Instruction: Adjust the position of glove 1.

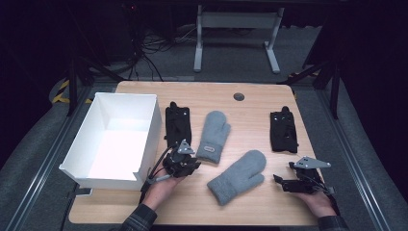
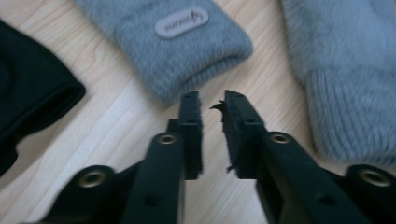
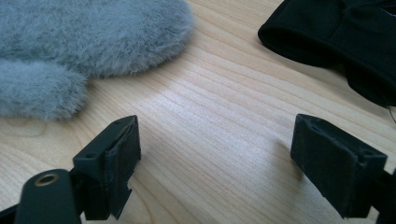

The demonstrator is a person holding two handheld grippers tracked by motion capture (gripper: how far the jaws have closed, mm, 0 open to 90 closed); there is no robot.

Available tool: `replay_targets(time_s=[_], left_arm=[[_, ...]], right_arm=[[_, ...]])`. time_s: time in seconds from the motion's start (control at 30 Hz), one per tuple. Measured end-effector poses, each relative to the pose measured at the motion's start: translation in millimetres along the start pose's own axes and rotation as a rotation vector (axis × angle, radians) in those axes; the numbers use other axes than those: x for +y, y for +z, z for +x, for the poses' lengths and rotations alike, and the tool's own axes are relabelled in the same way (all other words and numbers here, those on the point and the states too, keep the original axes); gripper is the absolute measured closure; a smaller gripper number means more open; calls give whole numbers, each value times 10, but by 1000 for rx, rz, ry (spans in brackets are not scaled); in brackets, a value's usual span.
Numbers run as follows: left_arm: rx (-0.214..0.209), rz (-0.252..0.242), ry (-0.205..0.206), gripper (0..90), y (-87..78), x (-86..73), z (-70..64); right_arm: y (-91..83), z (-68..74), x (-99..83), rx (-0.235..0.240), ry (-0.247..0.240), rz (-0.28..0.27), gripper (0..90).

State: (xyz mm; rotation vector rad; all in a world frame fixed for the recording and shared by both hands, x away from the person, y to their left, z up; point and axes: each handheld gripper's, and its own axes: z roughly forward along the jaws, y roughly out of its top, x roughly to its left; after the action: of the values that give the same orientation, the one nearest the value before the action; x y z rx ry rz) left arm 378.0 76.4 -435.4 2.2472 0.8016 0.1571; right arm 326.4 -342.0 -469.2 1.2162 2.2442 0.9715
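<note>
the left gripper (image 1: 185,166) sits near the table's front edge, just at 3 o'clock of the white box (image 1: 144,139), with its jaws drawn narrow, a slim gap between them and nothing caught inside. in the left gripper view its tips (image 2: 212,109) hover just short of the cuff of the upright grey mitten (image 2: 187,42), which lies at 12 o'clock from them, the label patch facing up. the second grey mitten (image 1: 238,175) lies tilted at the table's middle, between both hands. the right gripper (image 1: 288,183) rests low at 3 o'clock of that mitten, its jaws spread wide over bare wood (image 3: 219,140) and holding nothing. one black glove (image 1: 178,122) lies beside the box, another black glove (image 1: 283,131) at 12 o'clock of the right gripper.
</note>
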Motion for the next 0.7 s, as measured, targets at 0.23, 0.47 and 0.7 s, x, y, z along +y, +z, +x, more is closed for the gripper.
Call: replay_targets(time_s=[0.23,0.47,0.7], left_arm=[[-30,-33,5,898,82,270,-33],[-29,-62,0,898,293,628,43],[-1,-29,26,898,558,918,168]], right_arm=[[0,0,0,0,0,0,162],[1,0,0,0,0,0,162],[0,1,1,-1,-1,1,159]])
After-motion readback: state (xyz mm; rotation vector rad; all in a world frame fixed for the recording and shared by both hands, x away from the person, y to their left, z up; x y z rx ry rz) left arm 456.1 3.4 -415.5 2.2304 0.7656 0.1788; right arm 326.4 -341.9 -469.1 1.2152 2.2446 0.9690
